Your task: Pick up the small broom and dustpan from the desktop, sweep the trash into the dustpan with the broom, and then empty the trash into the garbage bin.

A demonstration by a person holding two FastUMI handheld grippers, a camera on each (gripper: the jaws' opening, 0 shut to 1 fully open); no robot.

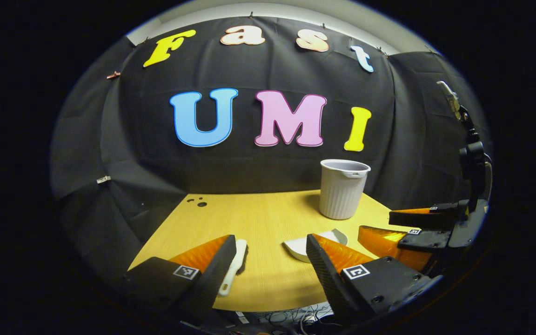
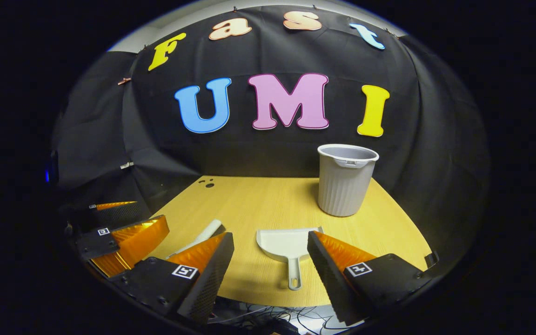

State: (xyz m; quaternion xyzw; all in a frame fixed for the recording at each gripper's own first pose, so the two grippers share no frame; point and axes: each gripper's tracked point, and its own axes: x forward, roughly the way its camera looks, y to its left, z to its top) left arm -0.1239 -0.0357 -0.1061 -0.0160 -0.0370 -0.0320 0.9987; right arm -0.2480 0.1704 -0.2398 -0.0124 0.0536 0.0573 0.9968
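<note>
While both grippers hang with fingers spread and empty, the broom (image 1: 234,266) and dustpan (image 2: 281,246) lie on the near surface (image 2: 258,204). The garbage bin (image 2: 345,185) stands upright behind the dustpan.

Bin (image 1: 343,188) stands behind dustpan (image 1: 306,245)

Light wood-grain desk (image 1: 268,218) across lower centre of frame, small dark holes (image 1: 197,202) at its far left corner, tangled cables (image 2: 268,316) below near edge, black cloth wall behind, pale ceiling strip at top
</note>
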